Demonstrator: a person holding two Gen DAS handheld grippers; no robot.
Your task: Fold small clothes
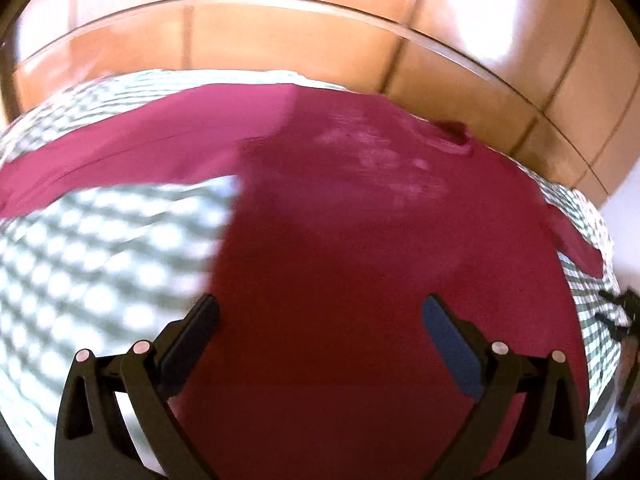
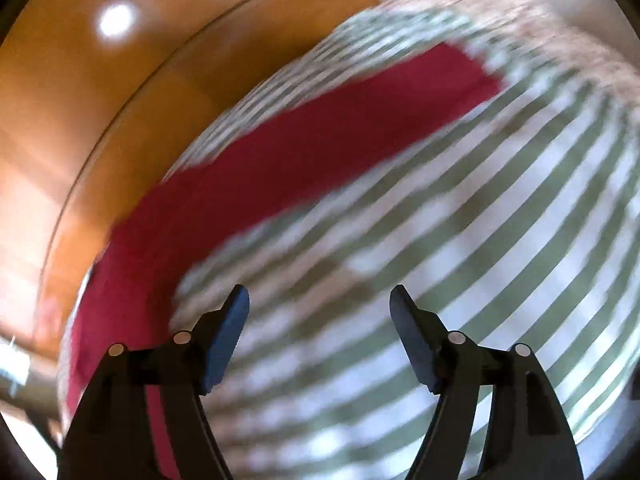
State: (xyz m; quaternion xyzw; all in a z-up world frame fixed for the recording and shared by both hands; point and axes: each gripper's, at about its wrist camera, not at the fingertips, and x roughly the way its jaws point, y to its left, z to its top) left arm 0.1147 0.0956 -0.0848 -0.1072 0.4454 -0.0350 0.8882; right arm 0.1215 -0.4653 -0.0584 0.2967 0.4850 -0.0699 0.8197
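Left wrist view: the left gripper hangs with its jaws spread wide and nothing between the fingers; directly beyond and beneath them lies the magenta long-sleeved top, spread flat on a green-and-white checked cloth. One sleeve runs out past the left finger; the collar lies ahead of the right finger, with a faint pale print beside it. Beyond the cloth, a clear glass tabletop edge curves above glossy orange floor tiles.

Right wrist view, motion-blurred: the right gripper is likewise parted and holds nothing; only the checked cloth lies beneath its fingers. The top shows as a smooth red band ahead of and beside the left finger. A pale textured surface, too blurred to identify, borders the cloth farthest away.
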